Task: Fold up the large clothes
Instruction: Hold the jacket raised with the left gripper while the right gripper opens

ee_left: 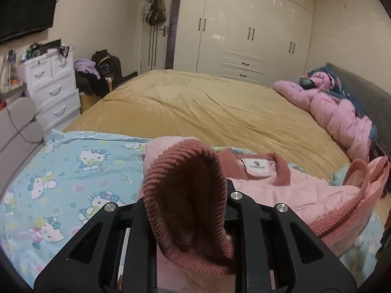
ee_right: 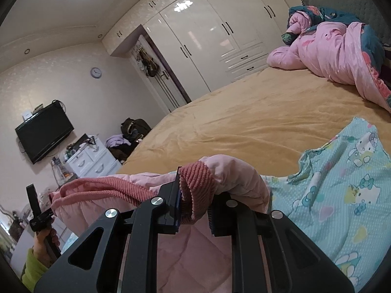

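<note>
A pink quilted jacket (ee_left: pixel 305 195) with dark-pink ribbed cuffs and hem lies on a blue Hello Kitty sheet (ee_left: pixel 61 171) at the near end of the bed. My left gripper (ee_left: pixel 185 210) is shut on one ribbed sleeve cuff (ee_left: pixel 185 183), which stands up over the jaws and hides the fingertips. My right gripper (ee_right: pixel 194 205) is shut on the other ribbed cuff (ee_right: pixel 195 180), with the sleeve (ee_right: pixel 239 178) bunched over it. The jacket's collar and label (ee_left: pixel 256 166) face up. The left gripper's handle and the hand holding it (ee_right: pixel 41 222) show at the lower left of the right wrist view.
The bed has a mustard cover (ee_left: pixel 195 102). A pink and blue duvet (ee_left: pixel 342 112) is heaped by the grey headboard. White wardrobes (ee_left: pixel 244 31) line the far wall. A white drawer unit (ee_left: pixel 53 85), a wall TV (ee_left: pixel 24 12) and bags with clothes (ee_left: pixel 102 70) stand left.
</note>
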The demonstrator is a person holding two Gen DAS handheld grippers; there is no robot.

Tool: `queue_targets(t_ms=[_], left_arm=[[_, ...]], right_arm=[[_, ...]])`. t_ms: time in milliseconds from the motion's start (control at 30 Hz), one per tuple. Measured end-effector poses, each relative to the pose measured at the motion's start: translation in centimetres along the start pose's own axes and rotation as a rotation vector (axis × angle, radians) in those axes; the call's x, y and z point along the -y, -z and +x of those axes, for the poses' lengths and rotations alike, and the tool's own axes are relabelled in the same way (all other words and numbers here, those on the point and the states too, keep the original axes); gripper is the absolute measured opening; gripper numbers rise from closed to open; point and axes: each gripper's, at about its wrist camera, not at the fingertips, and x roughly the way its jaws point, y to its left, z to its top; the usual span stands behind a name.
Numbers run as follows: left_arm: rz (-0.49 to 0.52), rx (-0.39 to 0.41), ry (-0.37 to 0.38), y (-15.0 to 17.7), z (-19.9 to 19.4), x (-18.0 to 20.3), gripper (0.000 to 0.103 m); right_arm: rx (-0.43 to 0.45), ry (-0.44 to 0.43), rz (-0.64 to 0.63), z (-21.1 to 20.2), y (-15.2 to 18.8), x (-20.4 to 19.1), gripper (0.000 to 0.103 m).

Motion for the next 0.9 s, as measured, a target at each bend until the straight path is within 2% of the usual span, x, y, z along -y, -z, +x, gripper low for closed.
queue_targets(t_ms=[167, 367, 567, 733, 833, 900], left_arm=[[-0.066, 0.036, 0.005, 0.2, 1.9, -0.4, 0.016], [-0.061, 0.060, -0.002, 1.4, 3.4, 0.0, 0.019], [-0.022, 0.023, -0.005, 2.5, 6.4, 0.1, 0.022], [-0.038, -0.014, -0.001, 3.4, 8.7, -0.4, 0.022], [-0.046, -0.034, 0.001, 3.8, 9.8, -0.5, 0.022], [-0.061, -0.040, 0.004, 4.0, 10.2, -0.7, 0.022]], right_arm=[[-0.011, 0.046, -0.003, 2.6, -0.5, 0.9, 0.015], [-0.061, 0.102, -0.002, 6.0, 0.0, 2.1, 0.015], [-0.117, 0.142, 0.051, 9.7, 0.9, 3.9, 0.016], [-0.147, 0.166, 0.097, 12.1, 1.7, 4.7, 0.016], [-0.166, 0.130, 0.186, 12.7, 1.8, 5.7, 0.020], [-0.160, 0.035, 0.305, 12.2, 1.7, 6.9, 0.035]])
